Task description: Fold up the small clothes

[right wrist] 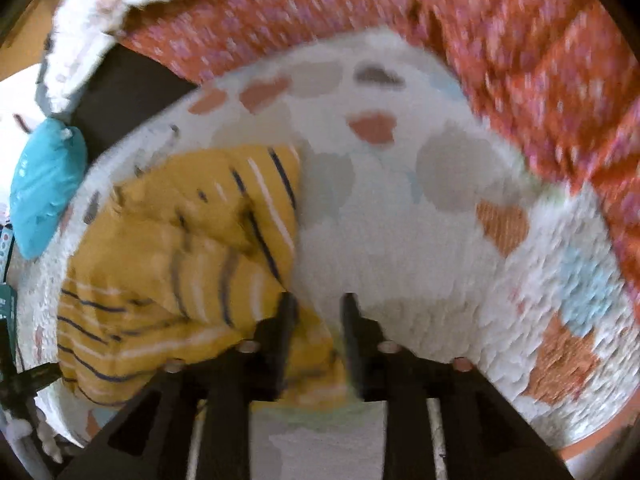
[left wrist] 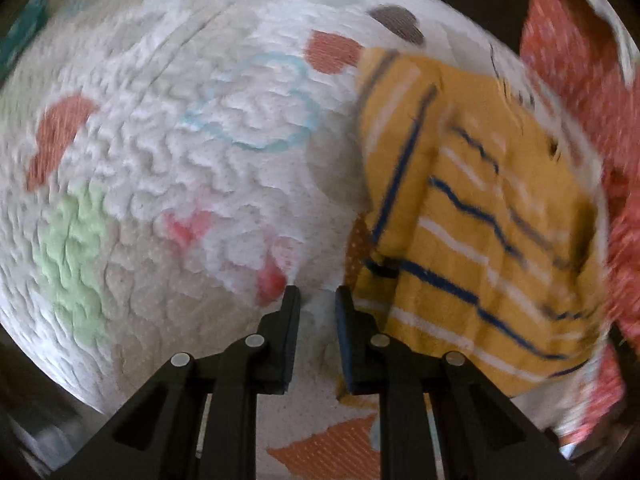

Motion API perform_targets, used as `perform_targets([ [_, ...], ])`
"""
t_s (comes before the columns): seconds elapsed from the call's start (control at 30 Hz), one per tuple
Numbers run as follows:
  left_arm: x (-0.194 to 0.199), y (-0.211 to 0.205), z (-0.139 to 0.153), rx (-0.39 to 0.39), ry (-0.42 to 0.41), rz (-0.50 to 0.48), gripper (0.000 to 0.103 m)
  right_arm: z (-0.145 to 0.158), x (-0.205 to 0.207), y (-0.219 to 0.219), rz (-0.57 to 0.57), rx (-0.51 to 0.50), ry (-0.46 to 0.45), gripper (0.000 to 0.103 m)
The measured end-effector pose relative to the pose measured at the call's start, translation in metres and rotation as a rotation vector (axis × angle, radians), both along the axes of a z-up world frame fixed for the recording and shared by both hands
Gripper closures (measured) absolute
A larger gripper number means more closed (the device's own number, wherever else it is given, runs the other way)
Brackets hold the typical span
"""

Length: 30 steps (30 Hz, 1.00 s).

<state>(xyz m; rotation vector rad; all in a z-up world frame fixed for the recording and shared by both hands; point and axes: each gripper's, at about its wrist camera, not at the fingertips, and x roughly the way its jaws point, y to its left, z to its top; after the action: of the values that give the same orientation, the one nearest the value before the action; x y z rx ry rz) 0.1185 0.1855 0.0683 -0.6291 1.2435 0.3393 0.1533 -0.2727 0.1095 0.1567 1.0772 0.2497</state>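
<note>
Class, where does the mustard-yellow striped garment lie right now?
The mustard-yellow striped garment lies crumpled on the white patterned quilt, right in the left wrist view, left in the right wrist view.

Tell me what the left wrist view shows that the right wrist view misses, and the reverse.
Only the left wrist view: a light blue ring and a green patch printed on the mat.
Only the right wrist view: a teal cushion-like item beyond the mat's edge and white crumpled fabric at top left.
Both: the yellow striped garment on the white patterned mat, with the orange speckled fabric beside it.
</note>
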Motion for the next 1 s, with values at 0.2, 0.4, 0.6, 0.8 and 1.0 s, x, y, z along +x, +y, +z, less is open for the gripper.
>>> perform_targets([
  [0.2,-0.011,0.018,0.047,0.039,-0.197,0.073,0.084,0.03,-0.022,0.086,0.353,-0.078,-0.164,0.038],
  [0.4,0.018,-0.025,0.046,-0.039,-0.268,-0.064,0.075,-0.015,-0.03,0.165,0.604,-0.371,-0.252,0.039],
  [0.6,0.069,-0.06,0.031,0.062,-0.191,-0.148,0.075,-0.015,0.007,0.162,0.594,-0.41,-0.233,0.099],
  [0.8,0.085,-0.061,0.016,0.094,-0.11,-0.103,0.075,-0.02,0.113,0.098,0.247,-0.186,-0.061,0.099],
  [1.0,0.088,-0.058,0.013,0.081,-0.102,-0.092,0.075,-0.062,0.155,0.039,-0.004,-0.122,0.081,0.097],
])
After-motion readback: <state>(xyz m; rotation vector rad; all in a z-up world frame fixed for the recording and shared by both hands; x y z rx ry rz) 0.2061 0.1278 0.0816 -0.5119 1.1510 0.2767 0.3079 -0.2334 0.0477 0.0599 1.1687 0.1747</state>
